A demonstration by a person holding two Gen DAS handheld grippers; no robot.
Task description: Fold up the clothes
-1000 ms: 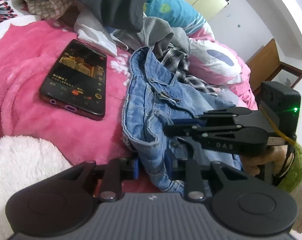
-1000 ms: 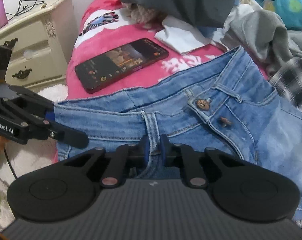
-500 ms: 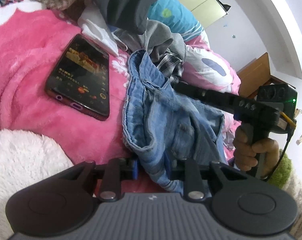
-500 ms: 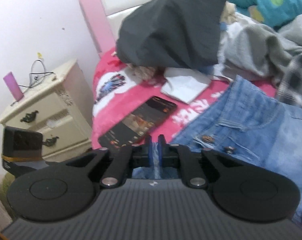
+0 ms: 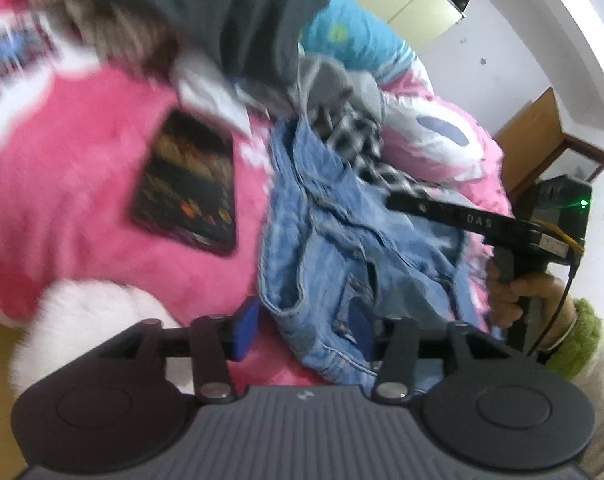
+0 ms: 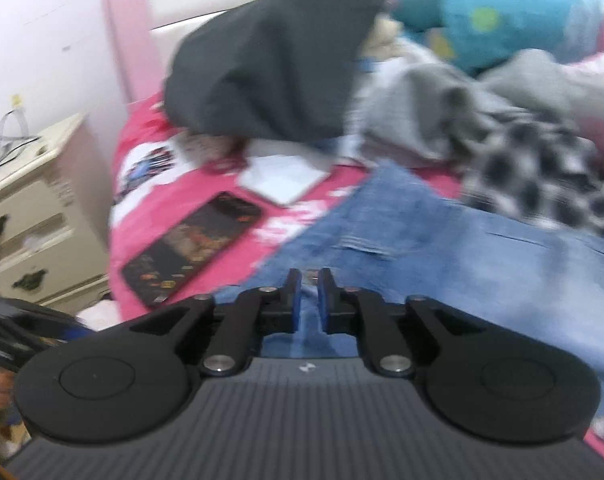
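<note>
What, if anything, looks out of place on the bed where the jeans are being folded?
A phone with its screen lit lies on the pink blanket right beside the jeans, inside the folding area. Unfolded clothes, including a dark garment, are heaped behind.

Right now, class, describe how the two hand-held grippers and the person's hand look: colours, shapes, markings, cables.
Left hand-held gripper: black linkage arms with silver pivot pins, blue pads, a ribbed grey body with two round discs. Right hand-held gripper has the same build. Seen from the left wrist view, it carries white "DAS" lettering, a green light, a yellow cable and a pistol grip in a bare hand with a green cuff.
</note>
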